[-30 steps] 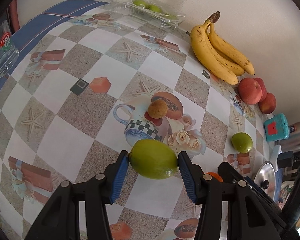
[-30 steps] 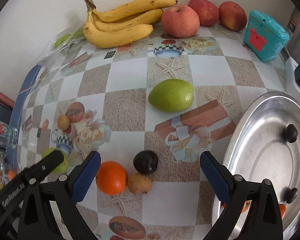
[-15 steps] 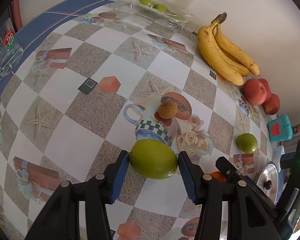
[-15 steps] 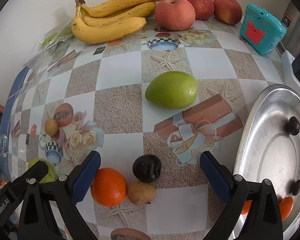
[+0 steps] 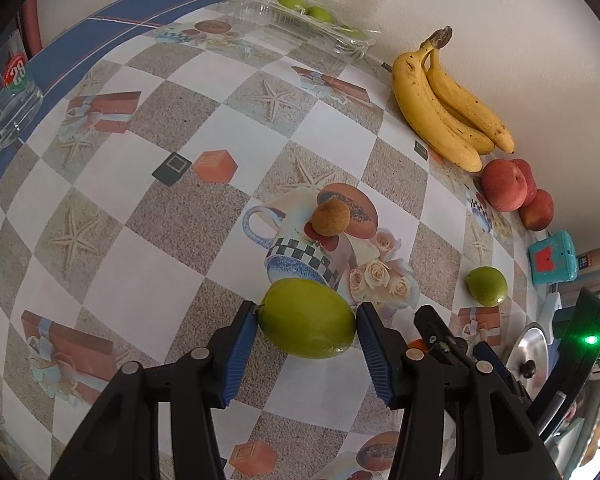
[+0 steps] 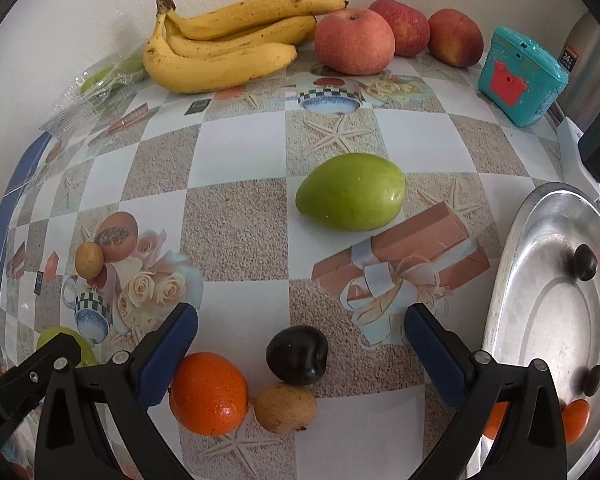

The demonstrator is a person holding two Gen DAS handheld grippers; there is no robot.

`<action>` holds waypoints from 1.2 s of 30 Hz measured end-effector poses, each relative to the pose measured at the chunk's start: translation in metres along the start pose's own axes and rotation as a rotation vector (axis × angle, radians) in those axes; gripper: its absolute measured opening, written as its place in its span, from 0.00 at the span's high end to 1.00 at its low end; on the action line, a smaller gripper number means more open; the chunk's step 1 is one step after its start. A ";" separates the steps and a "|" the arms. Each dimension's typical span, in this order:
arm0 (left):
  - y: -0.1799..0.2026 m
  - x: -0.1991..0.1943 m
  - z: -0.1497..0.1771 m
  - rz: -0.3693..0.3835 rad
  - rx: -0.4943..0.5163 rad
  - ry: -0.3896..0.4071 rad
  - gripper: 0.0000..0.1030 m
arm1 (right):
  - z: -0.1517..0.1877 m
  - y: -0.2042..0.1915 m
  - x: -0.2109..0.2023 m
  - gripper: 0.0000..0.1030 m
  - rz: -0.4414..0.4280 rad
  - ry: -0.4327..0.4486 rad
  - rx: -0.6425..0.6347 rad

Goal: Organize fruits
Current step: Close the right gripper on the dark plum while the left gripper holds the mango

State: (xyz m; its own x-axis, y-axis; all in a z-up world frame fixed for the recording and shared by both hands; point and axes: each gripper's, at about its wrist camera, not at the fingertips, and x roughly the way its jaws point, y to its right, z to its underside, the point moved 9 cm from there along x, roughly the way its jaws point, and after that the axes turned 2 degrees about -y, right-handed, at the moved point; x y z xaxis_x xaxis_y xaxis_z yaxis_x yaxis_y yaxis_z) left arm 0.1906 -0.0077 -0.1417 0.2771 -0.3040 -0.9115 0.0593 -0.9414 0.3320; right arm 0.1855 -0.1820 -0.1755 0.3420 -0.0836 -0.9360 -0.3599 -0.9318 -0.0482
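Two grippers are in my views. My left gripper (image 5: 307,322), low in the middle of its frame, pinches a green fruit (image 5: 307,318) between its blue pads (image 5: 239,350), the pads touching both sides of it above the checked tablecloth (image 5: 140,300). Just above it in that frame sits a small brown fruit (image 5: 331,218). At upper right lie the bananas (image 5: 444,116) against the wall, with red apples (image 5: 504,184) below them, and a second green fruit (image 5: 487,286) sits at middle right.

My right gripper (image 6: 302,354) is spread wide, holding nothing. Between its fingers (image 6: 168,354), low in the frame, lie a dark plum (image 6: 297,355), an orange (image 6: 208,393) at lower left touching the left finger, and a tan round fruit (image 6: 285,408) just beside both. In the right view that second green fruit sits at centre, well apart from them. A steel tray (image 6: 512,280) fills the right edge, with a teal box (image 6: 520,76) at upper right.
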 end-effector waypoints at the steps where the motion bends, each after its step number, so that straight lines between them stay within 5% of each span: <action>1: 0.000 0.000 0.000 0.003 -0.001 -0.001 0.48 | 0.001 -0.001 -0.001 0.00 -0.005 0.013 -0.012; 12: 0.003 -0.003 -0.001 0.028 -0.006 -0.008 0.48 | 0.012 -0.009 -0.005 0.00 -0.019 0.006 -0.022; 27: 0.000 -0.004 -0.002 0.032 -0.019 -0.004 0.48 | 0.011 -0.015 0.000 0.01 0.011 -0.111 0.000; 36: 0.001 -0.005 -0.002 0.030 -0.015 0.001 0.47 | 0.000 -0.005 -0.019 0.48 0.033 -0.084 0.032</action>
State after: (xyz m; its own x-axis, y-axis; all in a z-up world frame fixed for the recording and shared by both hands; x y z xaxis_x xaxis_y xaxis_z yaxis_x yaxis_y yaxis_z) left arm 0.1909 -0.0069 -0.1364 0.2799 -0.3317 -0.9009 0.0650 -0.9297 0.3625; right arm 0.1807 -0.1752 -0.1576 0.2558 -0.0827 -0.9632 -0.3974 -0.9172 -0.0267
